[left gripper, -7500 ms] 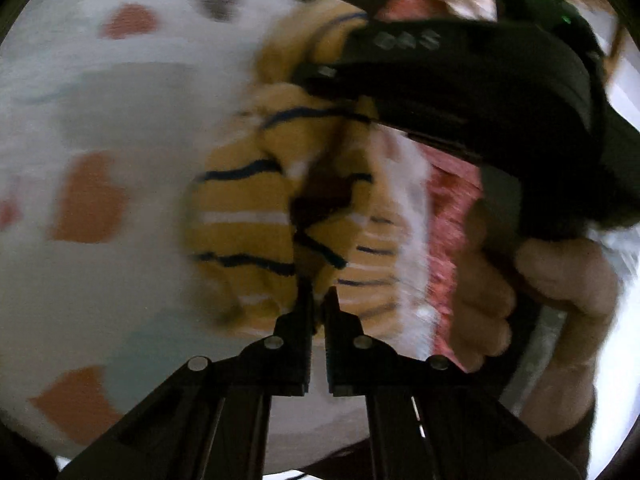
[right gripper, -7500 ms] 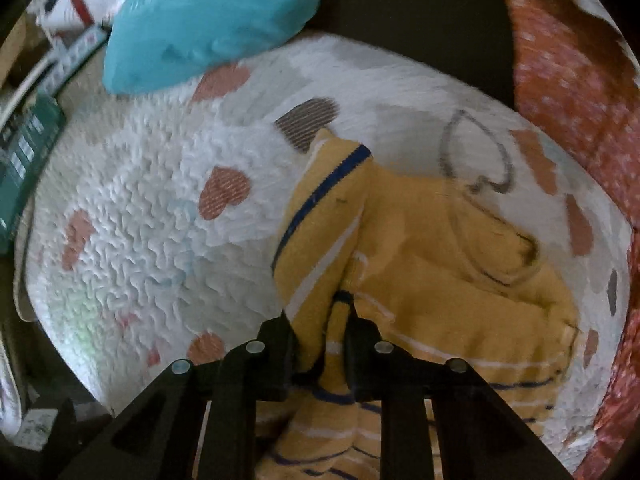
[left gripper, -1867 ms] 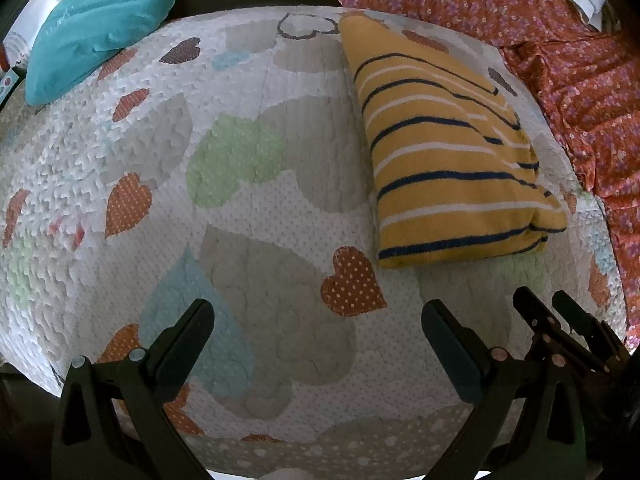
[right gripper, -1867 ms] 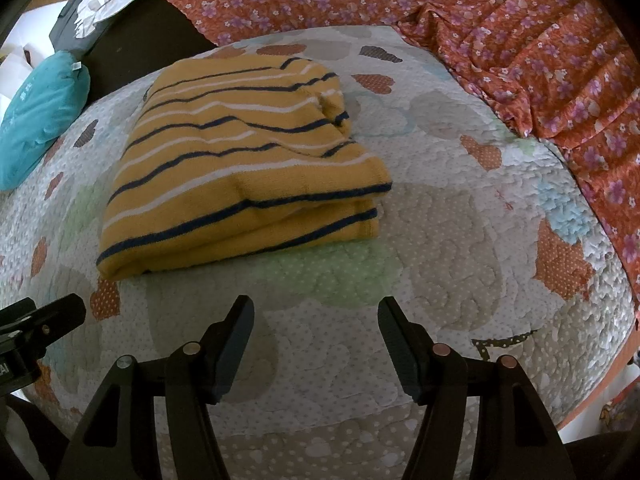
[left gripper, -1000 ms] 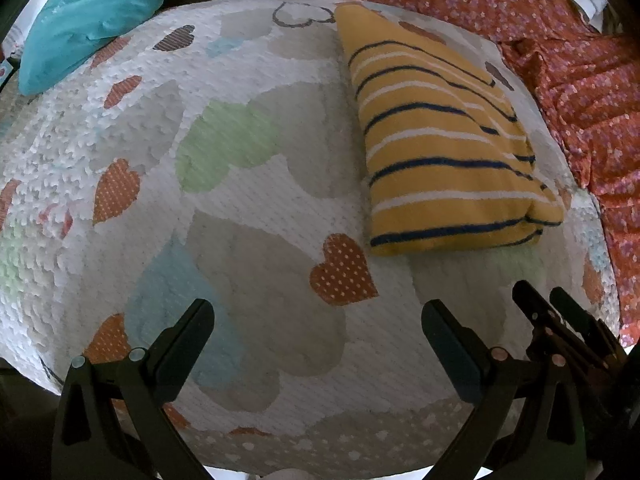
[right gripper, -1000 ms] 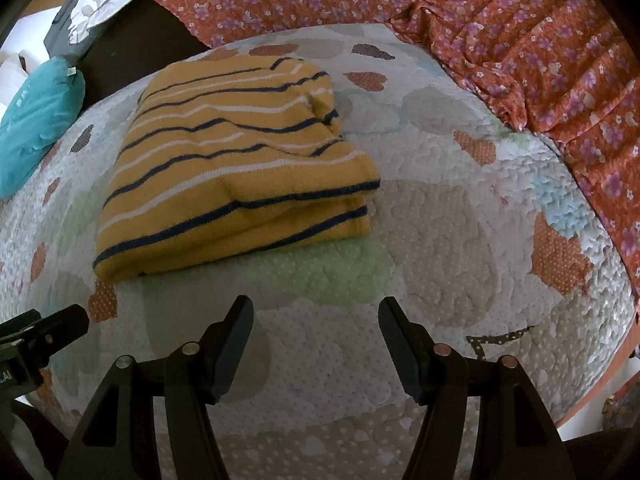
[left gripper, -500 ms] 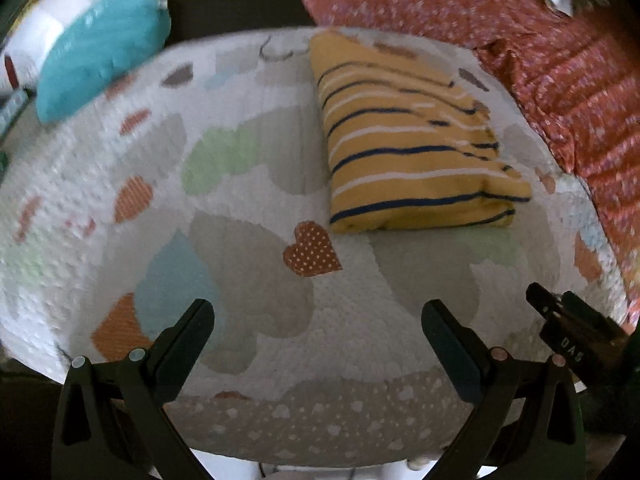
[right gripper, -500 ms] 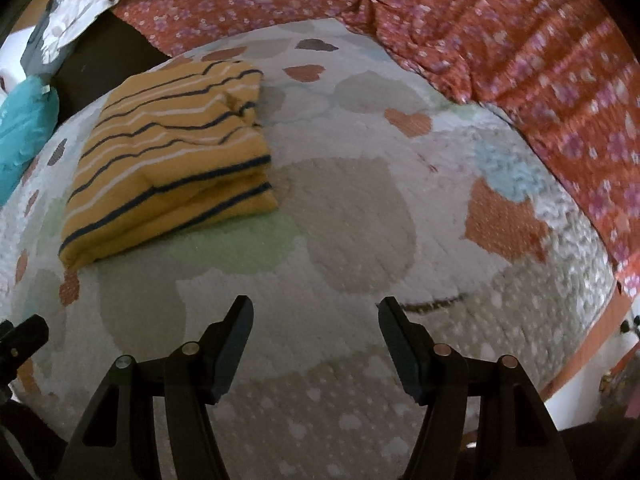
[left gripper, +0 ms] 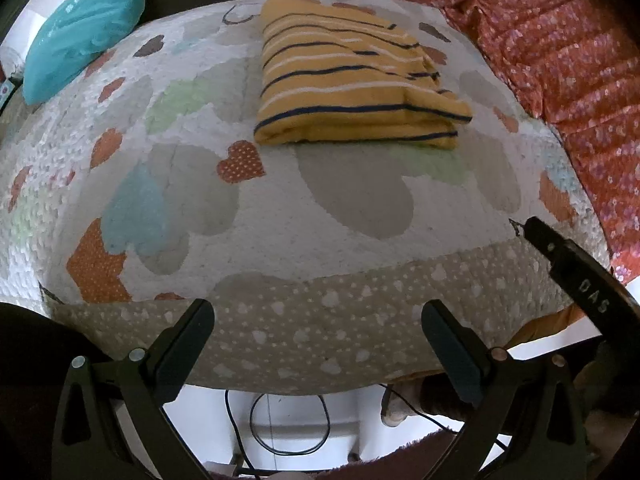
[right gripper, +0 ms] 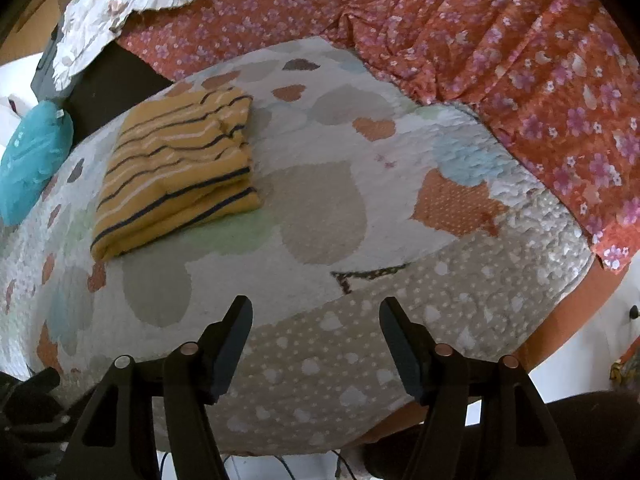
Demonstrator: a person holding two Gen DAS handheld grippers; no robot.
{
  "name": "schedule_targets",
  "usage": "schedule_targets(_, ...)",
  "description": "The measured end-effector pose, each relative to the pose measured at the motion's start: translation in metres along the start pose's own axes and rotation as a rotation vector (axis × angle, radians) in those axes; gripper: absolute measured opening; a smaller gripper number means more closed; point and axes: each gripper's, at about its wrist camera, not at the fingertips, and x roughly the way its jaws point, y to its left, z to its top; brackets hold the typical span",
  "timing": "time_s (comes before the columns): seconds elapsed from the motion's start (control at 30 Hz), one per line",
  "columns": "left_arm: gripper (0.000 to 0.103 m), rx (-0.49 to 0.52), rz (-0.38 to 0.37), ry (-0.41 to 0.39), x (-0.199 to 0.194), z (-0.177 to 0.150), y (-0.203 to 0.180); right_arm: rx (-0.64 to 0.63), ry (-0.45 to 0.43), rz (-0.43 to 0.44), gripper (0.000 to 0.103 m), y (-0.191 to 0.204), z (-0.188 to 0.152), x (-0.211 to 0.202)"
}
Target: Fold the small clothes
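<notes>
- The yellow striped top [left gripper: 352,92] is folded into a neat, thick pile with dark blue and white lines on it.
- It lies on the heart quilt [left gripper: 280,216], on the far part of it, away from both tongs.
- In the right wrist view the same top [right gripper: 176,172] sits toward the far left side of the quilt [right gripper: 320,216].
- The left gripper [left gripper: 318,344] is spread wide, and nothing is between its two black fingers.
- It hangs by the near edge of the quilt, well apart from the folded top.
- The right gripper [right gripper: 316,340] is spread wide too, with nothing in it.
- It also hangs by the near edge of the quilt, well apart from the top.
- In the left wrist view a black part of the right tool pokes in by the right side of the quilt.
- A red heart patch [left gripper: 240,162] on the quilt is just beside the near left corner of the top.
- A teal pillow [left gripper: 80,32] lies at the far left edge of the quilt.
- A red flowered sheet [right gripper: 520,60] lies along the right and far sides of the quilt.
- A white flowered cloth [right gripper: 120,4] lies past the far left side of the quilt.
- Thin black cables [left gripper: 280,420] loop on the white floor below the near edge of the quilt.
</notes>
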Motion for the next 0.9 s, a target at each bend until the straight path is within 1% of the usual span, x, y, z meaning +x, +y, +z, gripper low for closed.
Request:
schedule_targets(0.1, 0.103, -0.009, 0.006, 0.000, -0.003, 0.001, -0.005, 0.024, -0.012, 0.012, 0.071, -0.010, 0.004, -0.003)
schedule_targets(0.2, 0.103, -0.024, 0.013, 0.001, -0.008, 0.003, -0.007, 0.063, -0.008, 0.050, 0.071, -0.018, 0.008, -0.005)
schedule_targets(0.33, 0.103, -0.039, 0.032, -0.019, -0.018, 0.004, -0.008, 0.076, -0.009, 0.075, 0.071, -0.019, 0.012, -0.006)
schedule_targets(0.53, 0.103, -0.045, 0.044, -0.029, -0.024, 0.004, -0.008, 0.018, -0.017, 0.081, 0.072, -0.004, 0.013, -0.007)
schedule_targets(0.63, 0.103, -0.051, 0.043, -0.017, -0.021, 0.003, -0.007, -0.011, -0.011, 0.077, 0.072, 0.002, 0.013, -0.005)
schedule_targets(0.9, 0.103, -0.082, 0.032, 0.016, -0.011, 0.000, 0.006, -0.038, 0.019, 0.062, 0.072, 0.011, 0.010, 0.005)
